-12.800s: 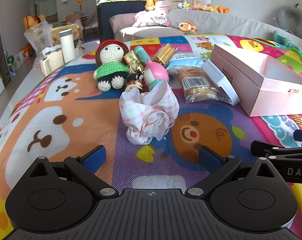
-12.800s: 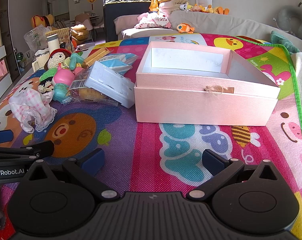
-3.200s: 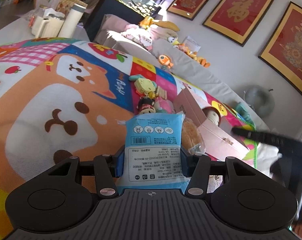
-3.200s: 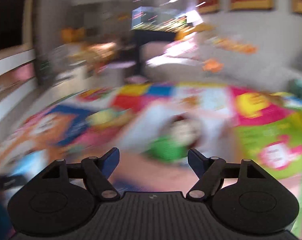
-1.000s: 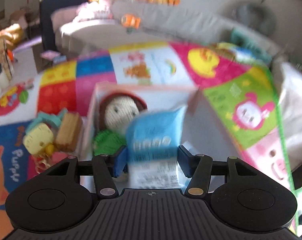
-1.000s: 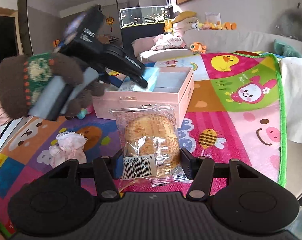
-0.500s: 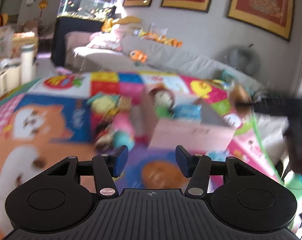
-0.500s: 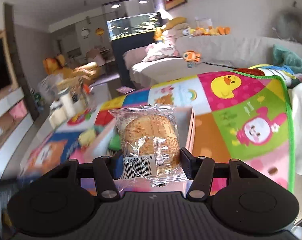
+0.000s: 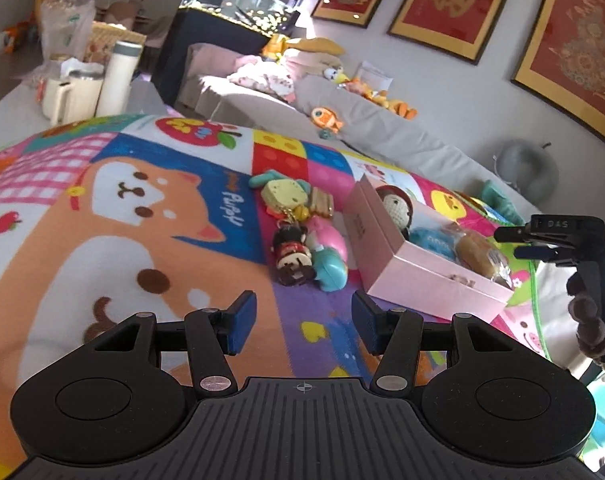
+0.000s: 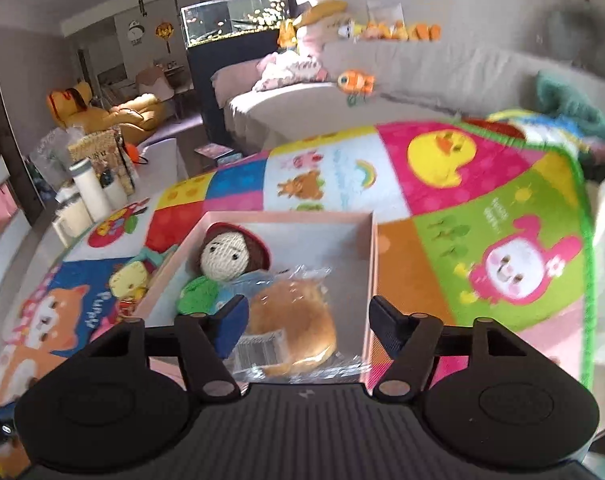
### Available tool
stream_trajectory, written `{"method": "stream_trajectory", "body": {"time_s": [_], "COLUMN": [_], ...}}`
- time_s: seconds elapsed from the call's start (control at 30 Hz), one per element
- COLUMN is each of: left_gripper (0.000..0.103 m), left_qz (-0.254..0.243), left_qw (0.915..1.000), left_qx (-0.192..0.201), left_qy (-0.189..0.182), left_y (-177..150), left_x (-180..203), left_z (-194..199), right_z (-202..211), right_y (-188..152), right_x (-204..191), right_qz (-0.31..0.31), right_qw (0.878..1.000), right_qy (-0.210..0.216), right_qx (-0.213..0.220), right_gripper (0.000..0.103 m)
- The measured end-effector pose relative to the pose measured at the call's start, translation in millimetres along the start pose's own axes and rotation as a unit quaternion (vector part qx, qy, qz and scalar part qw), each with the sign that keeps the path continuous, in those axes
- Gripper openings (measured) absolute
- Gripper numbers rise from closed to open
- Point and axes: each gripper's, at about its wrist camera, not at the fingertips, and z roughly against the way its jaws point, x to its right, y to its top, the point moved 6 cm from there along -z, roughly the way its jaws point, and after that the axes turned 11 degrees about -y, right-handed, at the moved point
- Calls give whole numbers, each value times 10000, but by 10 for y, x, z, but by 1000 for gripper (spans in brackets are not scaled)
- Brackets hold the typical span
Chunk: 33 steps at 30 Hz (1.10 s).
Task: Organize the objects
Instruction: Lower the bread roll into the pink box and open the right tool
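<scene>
A pale pink box is seen with a whitish inside. In it, a crocheted doll is shown with a cream face, brown hair, a red hat and a green body; at its 5 o'clock a golden-brown bun is wrapped in clear film with a white barcode label. A light blue packet is seen between them. The play mat is printed in bright patches: an orange and white dog on blue, red, pink check, a yellow duck on magenta, a pink figure on green. Blue pads are worn by the black left hand-held gripper and right hand-held gripper.
</scene>
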Motion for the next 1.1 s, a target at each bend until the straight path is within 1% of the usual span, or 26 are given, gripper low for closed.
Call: {"method": "stream_trajectory", "body": {"time_s": [0.03, 0.07, 0.13, 0.17, 0.2, 0.27, 0.3, 0.33, 0.37, 0.4, 0.5, 0.57, 0.63, 0.7, 0.77, 0.83, 0.9, 0.97, 1.0, 1.1], "left_gripper": [57, 57, 57, 57, 57, 57, 57, 57, 57, 57, 57, 57, 57, 57, 57, 57, 57, 57, 57, 56], "left_qz": [10, 21, 34, 31, 28, 25, 29, 34, 45, 61, 101, 53, -112, -192, -228, -165, 34, 243, 253, 26], "left_qw": [10000, 10000, 10000, 10000, 10000, 10000, 10000, 9999, 9999, 9998, 9996, 9997, 9997, 9996, 9993, 9993, 9999, 9993, 9987, 9948], "left_qx": [-2, -13, -57, -72, -74, -66, -57, -49, -47, -54, -114, -155, -123, -7, 174, 258, 50, -257, -359, -629], "left_qy": [-21, -29, -33, -33, -23, 23, 52, 92, 137, 190, 245, 185, 157, 206, 240, 210, 113, 148, 267, 799], "left_y": [-11, -23, -46, -52, -56, -50, -43, -37, -33, -33, -26, 14, 117, 286, 510, 771, 998, 1208, 1285, 1437], "left_x": [13, 18, 36, 37, 37, 24, 12, -10, -32, -56, -83, -37, 31, 59, 57, 30, -48, -159, -210, -329], "left_z": [-12, -30, -55, -63, -60, -39, -26, -15, -12, -18, -76, -138, -207, -307, -471, -753, -1140, -1578, -1755, -2238], "right_z": [-1, -17, -123, -201, -303, -466, -526, -542, -537, -508, -394, -349, -304, -247, -135, -23, 112, 239, 319, 505], "right_y": [4, 10, 9, -4, -33, -81, -99, -132, -159, -186, -286, -337, -329, -290, -237, -211, -233, -303, -357, -519], "right_x": [-24, -60, -136, -160, -179, -137, -79, -43, -15, -15, -108, -141, -146, -157, -158, -164, -178, -195, -197, -172], "right_qz": [80, 140, 95, 48, 5, -287, -426, -456, -419, -300, 356, 645, 749, 754, 703, 672, 660, 727, 803, 989], "right_qw": [9999, 9999, 9996, 9996, 9994, 9985, 9981, 9980, 9984, 9992, 9990, 9974, 9966, 9966, 9964, 9957, 9948, 9937, 9924, 9881], "right_qy": [-23, 20, 245, 255, 237, 223, 122, 59, 39, -9, -281, -305, -325, -280, -279, -247, -187, -89, -38, 10], "right_qx": [59, 80, -79, -139, -250, -402, -439, -434, -374, -280, -32, 45, 74, 177, 386, 594, 757, 851, 928, 1181], "right_gripper": [51, 44, 42, 42, 42, 42, 42, 40, 33, 32, 32, 32, 34, 39, 50, 56, 58, 61, 62, 67]}}
